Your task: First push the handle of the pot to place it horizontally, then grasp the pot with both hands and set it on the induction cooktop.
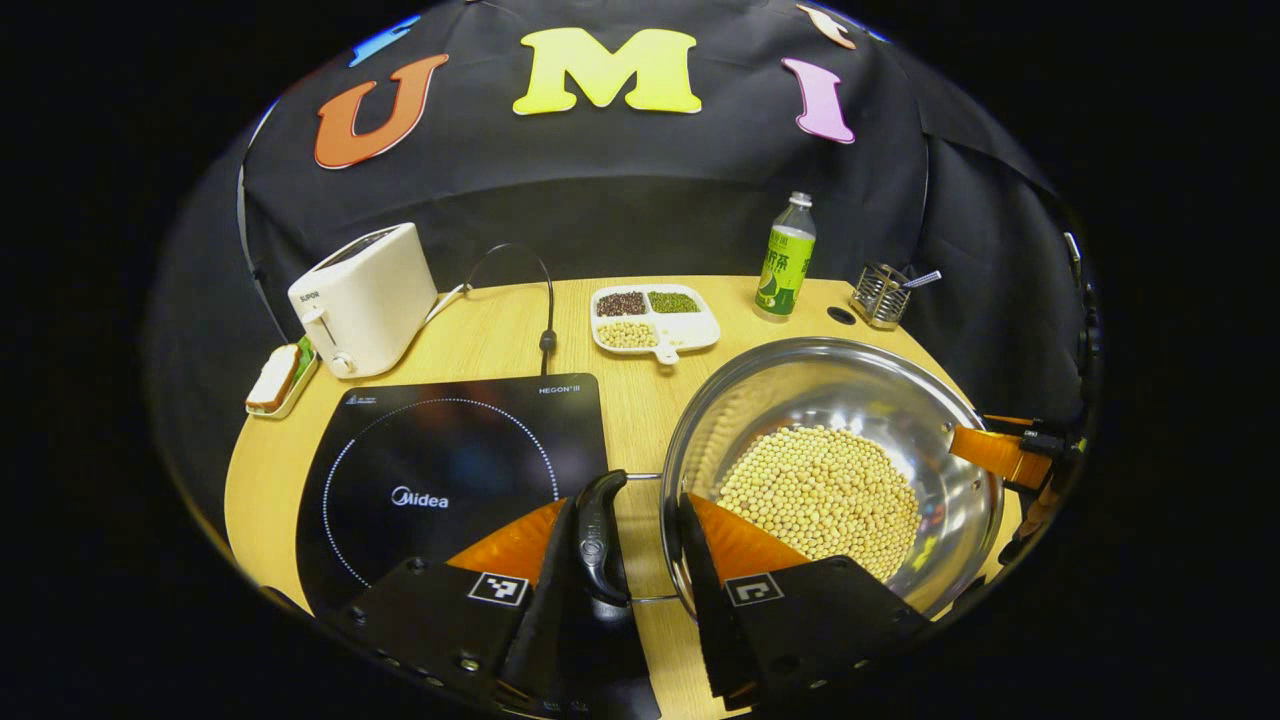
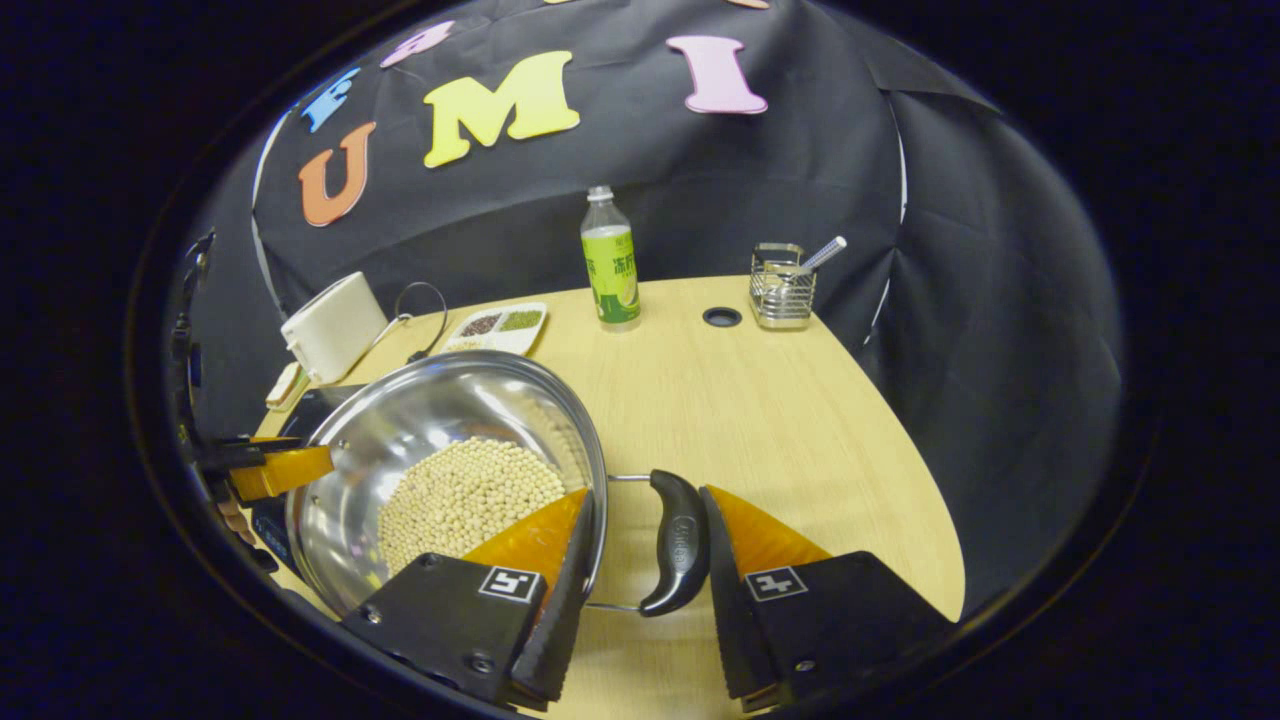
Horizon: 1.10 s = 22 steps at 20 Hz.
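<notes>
Both pot [image 1: 830, 470] handles lay horizontal; left gripper [image 1: 622, 545] and right gripper [image 2: 645, 545] straddled them, apparently unclenched. Lift onto cooktop [image 1: 450, 480] remained.

Silver pot [image 1: 940, 400], black cooktop [image 1: 450, 470]

Polished metal pot [image 1: 880, 400], glossy glass cooktop [image 1: 450, 470], matt wood-look table [image 2: 760, 400].

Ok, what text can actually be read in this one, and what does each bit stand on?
"Midea": on the glass of the induction cooktop, inside its ring.
"SUPOR": on the front of the toaster, above its lever.
Small print in the cooktop's far corners: too small to be sure of.
Print on the bottle: too blurred to read.
Embossed mark on the pot handle: too small to read.
</notes>
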{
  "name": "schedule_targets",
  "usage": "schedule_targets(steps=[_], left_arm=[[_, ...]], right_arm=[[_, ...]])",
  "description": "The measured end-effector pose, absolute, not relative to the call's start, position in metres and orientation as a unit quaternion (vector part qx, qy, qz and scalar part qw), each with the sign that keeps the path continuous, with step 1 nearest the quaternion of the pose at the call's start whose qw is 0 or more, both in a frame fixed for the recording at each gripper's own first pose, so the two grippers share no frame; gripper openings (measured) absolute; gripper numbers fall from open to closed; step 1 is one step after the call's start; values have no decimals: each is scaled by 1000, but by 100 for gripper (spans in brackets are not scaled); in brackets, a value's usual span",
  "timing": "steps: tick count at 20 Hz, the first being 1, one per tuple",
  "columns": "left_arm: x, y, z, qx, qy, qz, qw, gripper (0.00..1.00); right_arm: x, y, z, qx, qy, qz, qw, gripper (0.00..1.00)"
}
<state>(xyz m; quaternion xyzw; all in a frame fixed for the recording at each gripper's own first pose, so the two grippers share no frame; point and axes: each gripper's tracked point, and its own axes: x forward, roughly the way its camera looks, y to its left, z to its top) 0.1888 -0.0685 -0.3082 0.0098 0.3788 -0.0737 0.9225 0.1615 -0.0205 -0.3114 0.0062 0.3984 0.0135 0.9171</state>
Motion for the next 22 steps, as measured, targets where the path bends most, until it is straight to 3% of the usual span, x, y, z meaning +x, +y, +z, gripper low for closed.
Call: schedule_targets(steps=[4,5,6,9,22], left_arm=[[177,-54,-272,3,357,-77,931,56],[175,-48,-260,0,346,-77,935,67],[174,-42,-249,-6,338,-77,938,56],[173,-16,-220,-21,318,-72,945,52],[164,131,-170,-23,298,-5,954,52]], right_arm=[[150,-3,-269,-4,382,18,924,61],[150,5,-258,-4,376,21,926,60],[151,13,-250,-4,374,24,927,60],[154,43,-228,4,372,38,927,59],[174,199,-205,2,363,111,925,61]])
